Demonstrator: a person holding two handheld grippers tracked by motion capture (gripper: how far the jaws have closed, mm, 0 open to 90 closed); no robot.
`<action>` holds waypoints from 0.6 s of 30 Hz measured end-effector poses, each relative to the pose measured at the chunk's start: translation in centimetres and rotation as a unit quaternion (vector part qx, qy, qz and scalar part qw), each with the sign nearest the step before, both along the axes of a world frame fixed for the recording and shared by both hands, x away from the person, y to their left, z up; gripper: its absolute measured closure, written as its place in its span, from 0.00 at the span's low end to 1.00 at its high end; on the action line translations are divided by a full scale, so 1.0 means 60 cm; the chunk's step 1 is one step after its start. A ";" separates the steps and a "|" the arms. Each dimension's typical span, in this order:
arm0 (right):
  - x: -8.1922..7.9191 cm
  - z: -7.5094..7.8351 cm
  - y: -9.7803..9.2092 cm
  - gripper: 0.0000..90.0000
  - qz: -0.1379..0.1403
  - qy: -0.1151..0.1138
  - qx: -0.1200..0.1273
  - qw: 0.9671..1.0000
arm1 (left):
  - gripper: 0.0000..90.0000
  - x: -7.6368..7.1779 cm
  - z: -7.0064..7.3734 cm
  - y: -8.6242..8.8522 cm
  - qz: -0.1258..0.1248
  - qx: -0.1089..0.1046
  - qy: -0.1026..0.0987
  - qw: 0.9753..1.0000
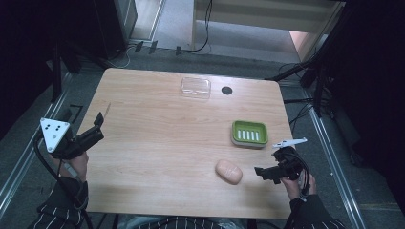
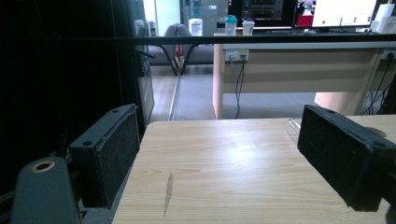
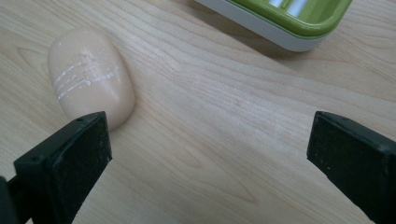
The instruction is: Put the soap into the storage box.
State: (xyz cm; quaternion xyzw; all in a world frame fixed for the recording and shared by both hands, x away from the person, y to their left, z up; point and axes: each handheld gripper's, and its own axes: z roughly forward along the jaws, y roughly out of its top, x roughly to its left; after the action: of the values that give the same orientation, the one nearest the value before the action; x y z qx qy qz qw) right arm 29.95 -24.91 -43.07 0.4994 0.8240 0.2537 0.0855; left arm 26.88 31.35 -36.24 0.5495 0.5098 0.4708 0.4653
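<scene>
Altogether, one wooden counter [image 1: 157, 143] carries four things: one peach-coloured soap bar [image 1: 229, 171], one green soap dish [image 1: 249, 133], one clear plastic lid [image 1: 196, 88] and one small black round disc [image 1: 227, 90].

Two tongs are in play, one in each of the person's hands. Right tongs [image 1: 259, 172] hover low at the near right part of the counter, pointing left toward the soap bar and stopping just short of it; their jaws are spread wide with nothing between them. From the right gripper view, the soap bar [image 3: 91, 84] lies just beyond one jaw, apart from it, with a few pale scratch lines across its top, and the soap dish [image 3: 289, 18] sits farther off with a white base under its green top. Bare wood shows between the two jaws.

Left tongs [image 1: 99, 125] are held at the left edge of the counter, well apart from all four things, jaws likewise spread and holding nothing. The left gripper view looks across the counter [image 2: 224, 158], where one dark streak [image 2: 168, 193] marks the wood.

In the high view the soap bar lies near the front edge, right of centre, with the soap dish behind it and slightly to the right; five white slots show in the dish. The lid and the disc rest side by side near the far edge, not touching.
</scene>
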 end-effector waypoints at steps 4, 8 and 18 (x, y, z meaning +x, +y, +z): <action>-0.001 0.001 -0.001 0.01 0.002 -0.001 0.000 1.000 | 0.15 0.001 0.000 -0.001 -0.003 0.001 0.000 1.000; -0.003 0.003 0.002 0.01 0.008 -0.003 -0.003 1.000 | 0.15 0.000 0.001 0.000 -0.003 -0.001 -0.003 1.000; -0.001 0.006 0.013 0.01 0.020 -0.009 -0.002 1.000 | 0.15 0.000 0.000 -0.001 -0.008 0.000 0.001 1.000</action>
State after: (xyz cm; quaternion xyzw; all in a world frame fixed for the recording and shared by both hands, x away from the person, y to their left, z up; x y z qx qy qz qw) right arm 29.86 -24.16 -42.68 0.4804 0.8335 0.2579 0.0892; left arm 26.87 31.29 -36.22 0.5543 0.5060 0.4665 0.4681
